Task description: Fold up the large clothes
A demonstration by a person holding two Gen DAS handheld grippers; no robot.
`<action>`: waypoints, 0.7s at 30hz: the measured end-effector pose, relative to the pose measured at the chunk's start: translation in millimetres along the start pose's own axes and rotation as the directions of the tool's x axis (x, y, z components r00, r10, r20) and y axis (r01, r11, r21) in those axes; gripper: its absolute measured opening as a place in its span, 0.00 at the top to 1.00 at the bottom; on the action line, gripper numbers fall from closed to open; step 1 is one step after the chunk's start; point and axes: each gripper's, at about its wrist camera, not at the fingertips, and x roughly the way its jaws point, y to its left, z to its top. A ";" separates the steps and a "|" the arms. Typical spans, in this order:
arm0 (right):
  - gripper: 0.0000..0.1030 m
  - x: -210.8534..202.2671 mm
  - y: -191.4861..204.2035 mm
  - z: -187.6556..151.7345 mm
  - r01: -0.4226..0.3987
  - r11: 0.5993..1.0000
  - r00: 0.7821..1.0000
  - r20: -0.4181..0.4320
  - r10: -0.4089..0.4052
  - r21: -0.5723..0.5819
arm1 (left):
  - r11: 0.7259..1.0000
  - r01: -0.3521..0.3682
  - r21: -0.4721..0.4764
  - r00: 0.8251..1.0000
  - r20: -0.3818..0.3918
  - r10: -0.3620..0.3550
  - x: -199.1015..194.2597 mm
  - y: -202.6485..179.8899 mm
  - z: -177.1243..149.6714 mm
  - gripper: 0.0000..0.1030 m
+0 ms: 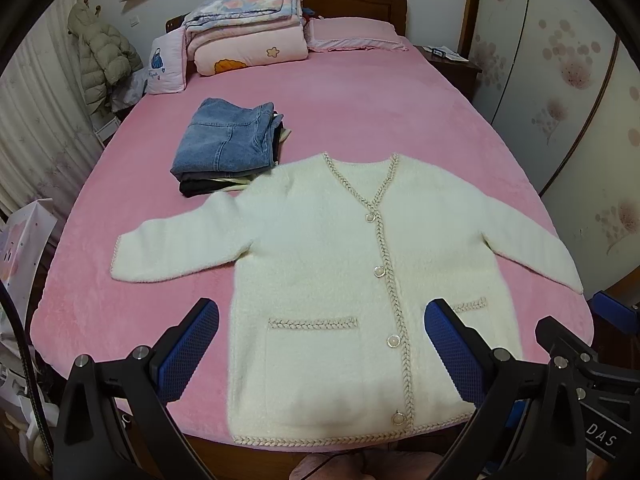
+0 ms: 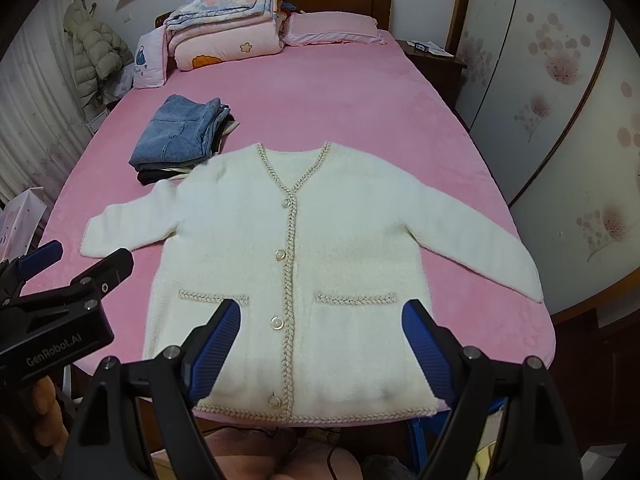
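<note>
A cream fluffy cardigan (image 1: 320,264) (image 2: 320,240) with braided trim, pearl buttons and two pockets lies flat, front up and buttoned, on the pink bed, both sleeves spread outward. My left gripper (image 1: 322,312) hovers open above its lower hem, blue pads wide apart, nothing between them. My right gripper (image 2: 322,312) is open too, held over the cardigan's lower half near the right pocket. The left gripper (image 2: 60,268) also shows at the left edge of the right wrist view, off the cardigan's left side.
A stack of folded clothes topped by blue jeans (image 1: 228,140) (image 2: 180,132) sits beyond the left sleeve. Folded quilts (image 1: 244,24) and a pink pillow (image 1: 356,34) lie at the headboard. The pink bed (image 1: 360,112) ends close to me; a wardrobe (image 1: 560,60) stands right.
</note>
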 end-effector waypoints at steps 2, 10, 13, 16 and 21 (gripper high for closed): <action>0.19 0.2 0.0 -0.1 0.001 1.000 1.000 0.000 -0.001 0.000 | 1.000 -0.001 0.004 1.000 0.000 0.001 0.7 -0.2 0.2 0.01; 0.19 -1.8 -2.4 -1.0 -0.012 1.000 1.000 -0.006 0.012 0.021 | 1.000 -0.002 0.014 1.000 0.000 0.002 0.7 -0.3 -0.8 0.01; 0.19 -3.1 -2.8 -0.4 -0.014 1.000 1.000 -0.003 0.014 0.025 | 1.000 -0.002 0.013 1.000 -0.002 0.002 0.4 0.3 -1.1 0.01; 0.19 -3.4 -2.8 -0.2 -0.015 1.000 1.000 -0.003 0.015 0.026 | 1.000 0.003 0.014 1.000 -0.008 -0.003 0.4 1.4 -1.9 0.01; 0.19 -3.5 -2.3 -1.6 -0.020 0.999 1.000 -0.004 0.020 0.037 | 1.000 0.007 0.020 1.000 -0.014 -0.007 -0.6 4.5 -4.0 0.01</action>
